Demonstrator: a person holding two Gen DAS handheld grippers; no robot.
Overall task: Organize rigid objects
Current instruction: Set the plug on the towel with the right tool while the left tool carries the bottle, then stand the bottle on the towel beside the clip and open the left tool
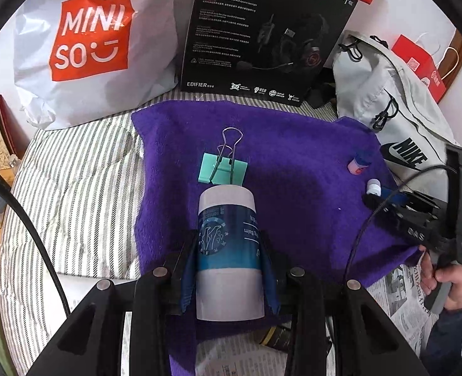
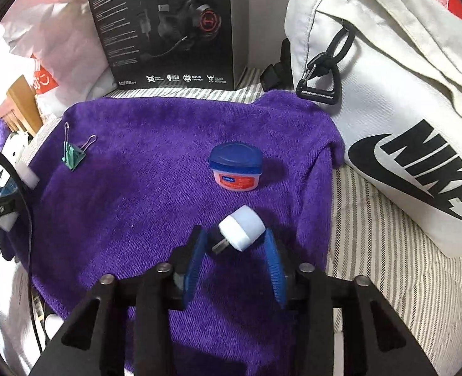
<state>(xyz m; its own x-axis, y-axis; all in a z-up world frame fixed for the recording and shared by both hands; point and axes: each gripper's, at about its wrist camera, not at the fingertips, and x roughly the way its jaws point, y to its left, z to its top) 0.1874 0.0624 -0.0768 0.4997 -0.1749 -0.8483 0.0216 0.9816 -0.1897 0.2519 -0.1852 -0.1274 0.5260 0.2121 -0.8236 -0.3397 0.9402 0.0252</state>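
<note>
From your left wrist camera, your left gripper (image 1: 229, 269) has its jaws clamped on the white-and-blue balm tube (image 1: 228, 250), lying on the purple towel (image 1: 293, 156); the tube's base is cut off behind the fingers, and its cap hides part of the mint binder clip (image 1: 223, 169).

From your right wrist camera, your right gripper (image 2: 232, 260) jaws stand open around the white plug adapter (image 2: 242, 227), not gripping it. The small jar (image 2: 235, 166) sits just beyond.
</note>
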